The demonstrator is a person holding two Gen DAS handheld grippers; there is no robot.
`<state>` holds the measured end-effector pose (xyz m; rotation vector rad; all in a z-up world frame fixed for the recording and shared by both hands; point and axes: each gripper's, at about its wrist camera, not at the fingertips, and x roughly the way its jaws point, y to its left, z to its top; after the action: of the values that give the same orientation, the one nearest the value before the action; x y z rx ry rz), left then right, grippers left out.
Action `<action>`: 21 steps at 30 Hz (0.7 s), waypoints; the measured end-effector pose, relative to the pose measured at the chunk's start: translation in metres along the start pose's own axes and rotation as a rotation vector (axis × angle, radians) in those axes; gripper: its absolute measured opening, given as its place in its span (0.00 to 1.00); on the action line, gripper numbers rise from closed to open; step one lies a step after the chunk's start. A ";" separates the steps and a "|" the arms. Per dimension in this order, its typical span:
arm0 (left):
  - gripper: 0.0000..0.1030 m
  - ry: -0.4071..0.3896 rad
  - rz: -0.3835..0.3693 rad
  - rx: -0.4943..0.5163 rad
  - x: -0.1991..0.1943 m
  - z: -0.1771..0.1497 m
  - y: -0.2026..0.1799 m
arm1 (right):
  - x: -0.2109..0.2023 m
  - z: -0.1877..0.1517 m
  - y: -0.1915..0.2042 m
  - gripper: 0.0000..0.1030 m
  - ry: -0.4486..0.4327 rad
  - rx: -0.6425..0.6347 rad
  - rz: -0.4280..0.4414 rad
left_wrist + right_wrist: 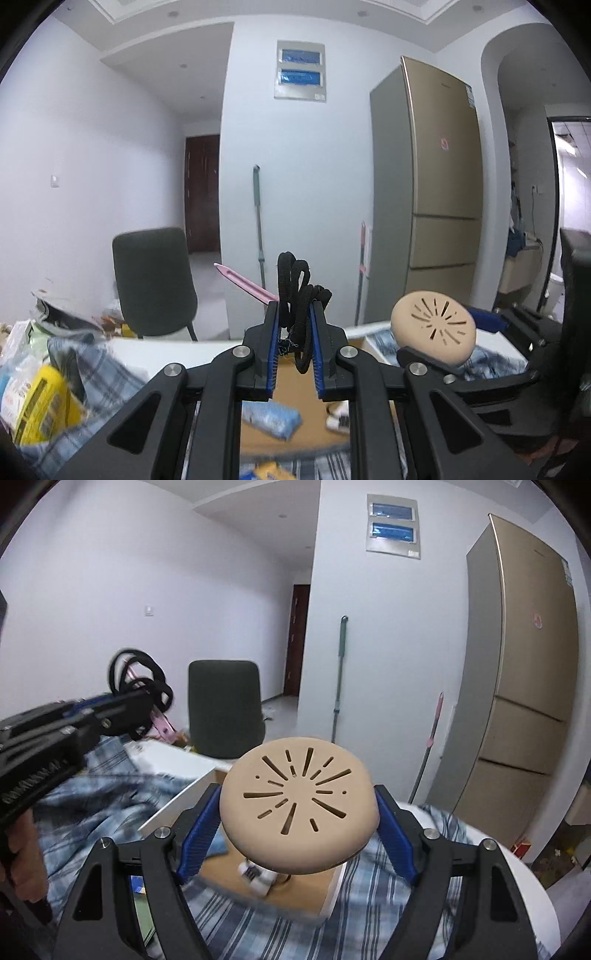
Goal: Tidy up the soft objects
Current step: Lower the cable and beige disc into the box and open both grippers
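Soft objects are up in the air in both grippers, above a wooden tray with white walls [166, 808] that sits on a blue plaid cloth [280, 923]. On the left, the left gripper [293, 328] has its blue pads pressed tight together on a bundle of black elastic hair bands [297, 291], whose loops stick up above the fingertips and hang a little below them. Seen from the right wrist, the same gripper [142, 705] reaches in from the left edge with the black loops [138, 672] at its tip. Further right, the right gripper [299, 812] has its jaws spread wide and clamped on either side of a round beige foam pad [299, 808] cut with radiating slits, tilted so its slotted face shows. Inside the tray below lie a light blue cloth [271, 419] and a small white item [255, 877], both blurred. Behind stand a dark chair [225, 709] and a gold fridge [532, 686].
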<state>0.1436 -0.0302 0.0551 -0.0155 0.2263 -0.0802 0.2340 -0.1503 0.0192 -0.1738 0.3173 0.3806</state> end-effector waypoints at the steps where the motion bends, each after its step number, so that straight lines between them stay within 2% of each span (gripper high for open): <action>1: 0.15 -0.005 -0.007 -0.003 0.005 0.005 0.001 | 0.005 0.002 -0.001 0.76 -0.003 0.004 -0.004; 6: 0.15 -0.020 -0.002 -0.051 0.032 0.020 0.011 | 0.042 0.006 -0.006 0.76 0.010 0.023 -0.021; 11: 0.15 0.028 -0.003 -0.061 0.072 0.020 0.019 | 0.078 0.003 -0.004 0.76 0.072 0.015 -0.006; 15: 0.15 0.100 -0.005 -0.074 0.099 0.007 0.025 | 0.103 -0.007 -0.002 0.76 0.149 0.028 0.024; 21: 0.15 0.263 -0.003 -0.061 0.135 -0.018 0.029 | 0.123 -0.027 -0.003 0.76 0.243 0.016 0.036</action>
<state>0.2733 -0.0126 0.0068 -0.0664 0.4914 -0.0783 0.3361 -0.1180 -0.0467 -0.1988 0.5635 0.3930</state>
